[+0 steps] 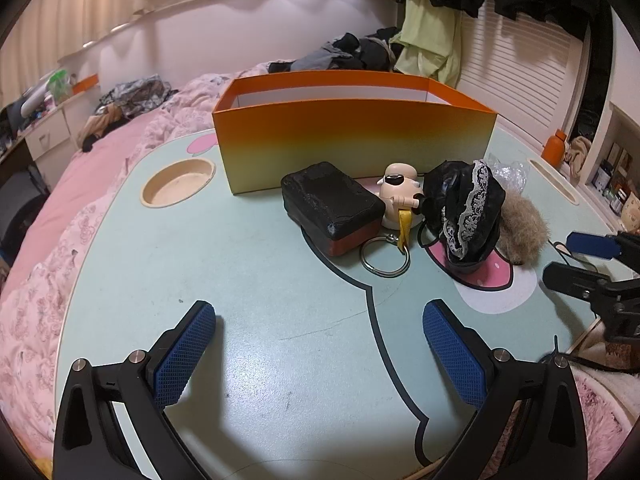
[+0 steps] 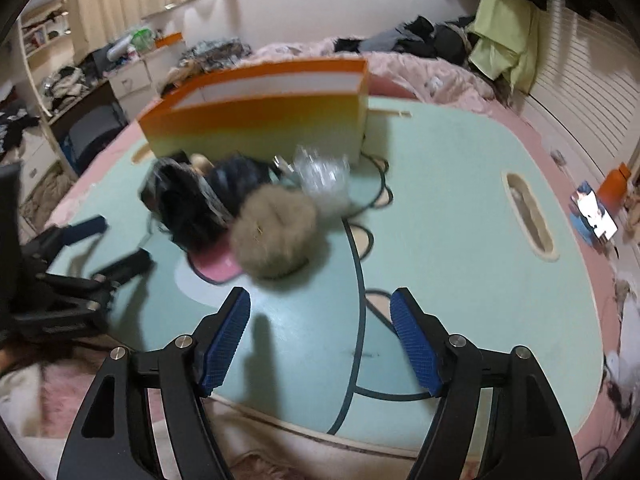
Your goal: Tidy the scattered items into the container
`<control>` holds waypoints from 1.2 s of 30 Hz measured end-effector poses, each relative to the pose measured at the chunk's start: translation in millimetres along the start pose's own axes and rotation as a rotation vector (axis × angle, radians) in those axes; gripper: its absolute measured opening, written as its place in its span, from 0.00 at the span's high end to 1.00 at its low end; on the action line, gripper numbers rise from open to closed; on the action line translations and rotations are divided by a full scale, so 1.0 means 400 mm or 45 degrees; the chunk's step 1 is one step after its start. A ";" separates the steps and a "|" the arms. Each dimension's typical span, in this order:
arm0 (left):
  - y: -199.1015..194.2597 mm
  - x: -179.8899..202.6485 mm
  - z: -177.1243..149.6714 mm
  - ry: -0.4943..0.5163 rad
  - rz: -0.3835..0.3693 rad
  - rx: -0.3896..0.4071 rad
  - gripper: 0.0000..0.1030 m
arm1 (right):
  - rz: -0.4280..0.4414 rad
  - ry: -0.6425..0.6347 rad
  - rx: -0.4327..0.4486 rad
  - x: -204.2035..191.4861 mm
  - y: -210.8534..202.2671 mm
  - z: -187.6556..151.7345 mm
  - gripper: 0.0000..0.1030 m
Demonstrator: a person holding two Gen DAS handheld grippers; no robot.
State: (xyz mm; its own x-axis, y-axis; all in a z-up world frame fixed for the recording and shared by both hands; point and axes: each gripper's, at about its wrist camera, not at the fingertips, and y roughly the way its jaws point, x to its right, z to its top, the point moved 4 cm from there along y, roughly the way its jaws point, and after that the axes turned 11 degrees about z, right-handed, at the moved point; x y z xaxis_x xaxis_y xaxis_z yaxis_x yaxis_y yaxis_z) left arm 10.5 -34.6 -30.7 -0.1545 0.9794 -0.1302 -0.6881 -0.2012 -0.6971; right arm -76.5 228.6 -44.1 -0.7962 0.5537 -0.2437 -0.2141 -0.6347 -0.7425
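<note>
An orange box [image 1: 352, 140] [image 2: 256, 120] stands open-topped at the back of the mint-green table [image 1: 260, 300]. In front of it lie a black case [image 1: 332, 206], a small cream figurine [image 1: 400, 192] with a yellow strap and metal ring [image 1: 385, 258], a black lace-trimmed cloth [image 1: 464, 208] [image 2: 192, 204], a brown fur pompom [image 1: 524, 224] [image 2: 276, 232] and a clear plastic wrapper [image 2: 320, 176]. My left gripper [image 1: 320, 320] hovers open over bare table, short of the items. My right gripper [image 2: 320, 312] is open and empty, just short of the pompom; it also shows at the left wrist view's right edge [image 1: 576, 260].
A round cup recess [image 1: 178, 184] sits at the table's left and an oval slot [image 2: 528, 216] at its right. Pink bedding [image 1: 80, 200] surrounds the table. An orange bottle [image 2: 614, 184] and a lit phone [image 2: 596, 212] lie off to the right. The right wrist view is motion-blurred.
</note>
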 end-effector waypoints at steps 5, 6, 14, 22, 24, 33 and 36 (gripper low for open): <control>0.001 0.000 0.000 0.001 0.000 0.000 0.00 | -0.092 0.000 -0.011 0.007 0.014 -0.001 0.09; 0.001 0.001 0.000 0.001 0.000 0.000 0.00 | -0.092 0.005 -0.017 0.010 0.016 -0.001 0.02; 0.010 -0.001 0.006 0.019 -0.019 -0.004 0.00 | -0.089 0.003 -0.016 0.007 0.017 -0.006 0.00; -0.063 -0.031 0.119 0.033 -0.148 0.088 0.09 | -0.086 0.003 -0.013 0.000 0.013 -0.009 0.00; -0.099 -0.046 0.202 0.043 -0.162 0.141 0.12 | -0.085 0.003 -0.013 -0.002 0.012 -0.009 0.00; 0.130 0.040 0.469 0.084 -0.329 -0.311 0.60 | -0.083 0.000 -0.004 0.001 0.010 -0.011 0.00; 0.214 0.062 0.471 0.091 -0.250 -0.400 0.60 | -0.080 0.000 -0.001 0.004 0.010 -0.011 0.00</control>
State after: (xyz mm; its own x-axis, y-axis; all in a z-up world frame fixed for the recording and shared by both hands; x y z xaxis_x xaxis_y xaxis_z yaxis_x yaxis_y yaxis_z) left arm -185.9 -30.8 39.2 0.0161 0.9998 -0.0136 -0.4467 -0.0049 -0.8947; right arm -76.2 229.2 -50.3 -0.7812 0.5926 -0.1963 -0.2637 -0.5982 -0.7567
